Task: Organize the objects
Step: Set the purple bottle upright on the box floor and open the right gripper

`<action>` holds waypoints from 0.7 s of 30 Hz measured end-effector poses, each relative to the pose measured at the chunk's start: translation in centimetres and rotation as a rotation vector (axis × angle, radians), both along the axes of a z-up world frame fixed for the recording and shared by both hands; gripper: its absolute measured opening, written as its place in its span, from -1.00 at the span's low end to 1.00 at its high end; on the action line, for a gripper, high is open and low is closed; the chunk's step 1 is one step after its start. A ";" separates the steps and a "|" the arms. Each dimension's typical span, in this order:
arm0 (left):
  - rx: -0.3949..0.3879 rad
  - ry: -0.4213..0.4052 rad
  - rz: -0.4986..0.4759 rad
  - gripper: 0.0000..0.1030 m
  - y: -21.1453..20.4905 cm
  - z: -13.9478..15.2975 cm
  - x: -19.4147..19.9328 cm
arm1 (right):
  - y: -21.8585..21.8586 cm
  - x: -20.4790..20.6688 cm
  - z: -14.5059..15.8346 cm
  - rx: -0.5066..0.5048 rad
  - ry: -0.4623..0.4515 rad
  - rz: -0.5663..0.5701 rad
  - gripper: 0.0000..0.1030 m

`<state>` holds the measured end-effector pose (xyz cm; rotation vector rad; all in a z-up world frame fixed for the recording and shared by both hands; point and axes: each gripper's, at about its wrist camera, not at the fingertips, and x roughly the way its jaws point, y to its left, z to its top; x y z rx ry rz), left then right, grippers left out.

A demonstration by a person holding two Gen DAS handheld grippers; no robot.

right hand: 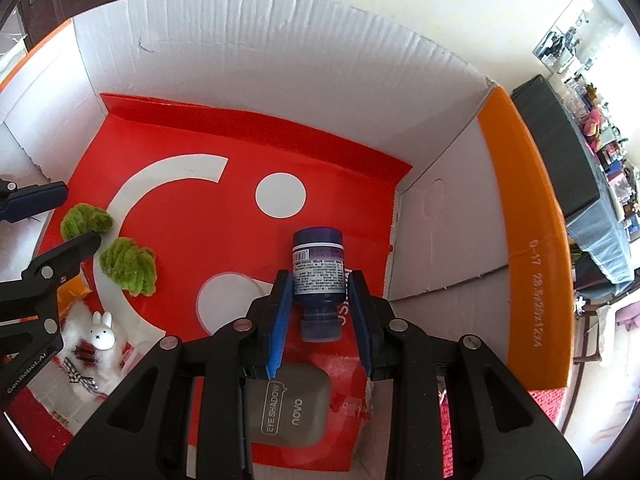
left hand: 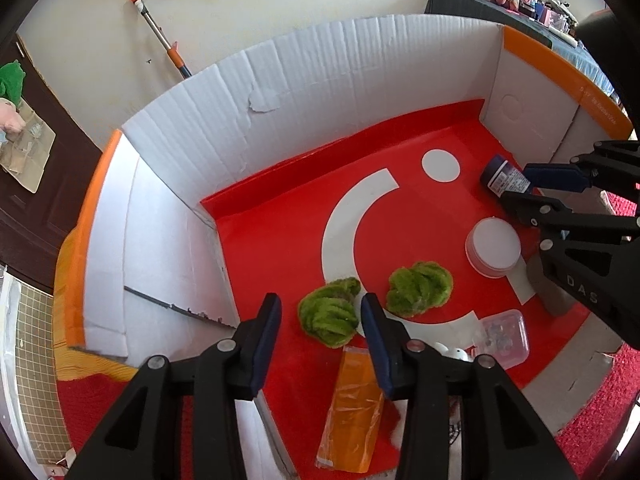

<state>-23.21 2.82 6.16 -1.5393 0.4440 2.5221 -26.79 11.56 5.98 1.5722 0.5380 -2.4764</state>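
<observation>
Placing step: right gripper (right hand: 320, 288) is clenching a blue bottle (right hand: 318, 268) above the box (right hand: 280, 60) floor. Left gripper (left hand: 320, 316) is hanging released over a green tuft (left hand: 330, 320), likely next to grasp.

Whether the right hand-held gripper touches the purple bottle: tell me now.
Touching. In the right wrist view, the right hand-held gripper has both blue pads pressed against the sides of the purple bottle.

wall: cream, daylit | floor: red carpet (left hand: 600, 412) | door: dark wood (left hand: 36, 184) at left | table (right hand: 560, 152): dark cloth, cluttered, far right | mop handle (left hand: 160, 38) against wall
</observation>
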 end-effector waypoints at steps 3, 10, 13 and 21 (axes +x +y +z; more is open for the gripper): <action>0.005 0.017 0.005 -0.08 -0.5 0.2 -0.4 | 0.0 0.5 0.6 -0.010 0.012 0.001 -0.47; 0.020 0.065 0.022 -0.04 -1.3 1.6 0.7 | -0.1 2.1 2.1 -0.040 0.041 -0.002 -0.46; 0.031 0.084 0.032 -0.03 -0.9 1.7 0.9 | -0.2 2.9 3.0 -0.062 0.059 -0.001 -0.46; 0.094 0.161 0.061 0.10 -0.5 4.3 3.3 | 0.4 5.4 5.7 -0.132 0.118 0.019 -0.46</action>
